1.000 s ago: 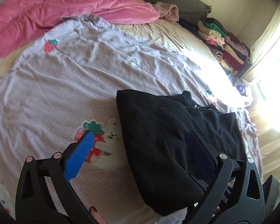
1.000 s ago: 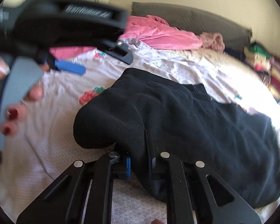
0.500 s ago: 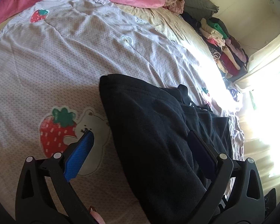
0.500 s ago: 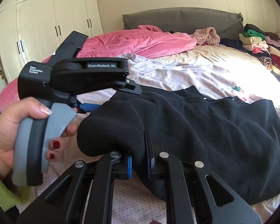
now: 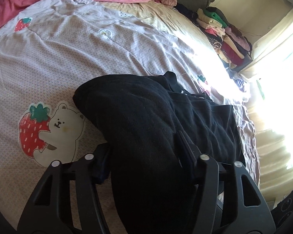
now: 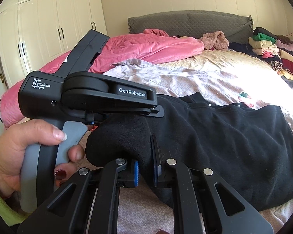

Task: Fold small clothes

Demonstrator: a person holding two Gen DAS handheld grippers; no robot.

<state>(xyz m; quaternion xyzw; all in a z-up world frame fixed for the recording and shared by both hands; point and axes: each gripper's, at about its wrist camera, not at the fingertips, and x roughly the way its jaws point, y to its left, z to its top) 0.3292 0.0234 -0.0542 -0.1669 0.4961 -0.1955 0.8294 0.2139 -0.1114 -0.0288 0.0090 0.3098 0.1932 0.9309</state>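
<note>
A black sweatshirt (image 5: 166, 117) lies on the bed, partly folded; in the right wrist view (image 6: 224, 136) it spreads to the right. My left gripper (image 5: 144, 152) is shut on a thick fold of the black fabric at its near end; it also shows from the side in the right wrist view (image 6: 107, 99), held by a hand. My right gripper (image 6: 146, 172) is shut on the near edge of the same black sweatshirt, its blue pads pinching the cloth.
A lilac sheet with strawberry and bear prints (image 5: 48, 128) covers the bed. A pink duvet (image 6: 146, 48) and grey headboard cushion (image 6: 185, 23) lie at the back. A stack of folded clothes (image 6: 273, 52) sits at the far right. White wardrobes (image 6: 48, 19) stand left.
My left gripper was open beside the sweatshirt; it has moved onto the fabric and closed on it. The right gripper keeps its grip and has lifted slightly.
</note>
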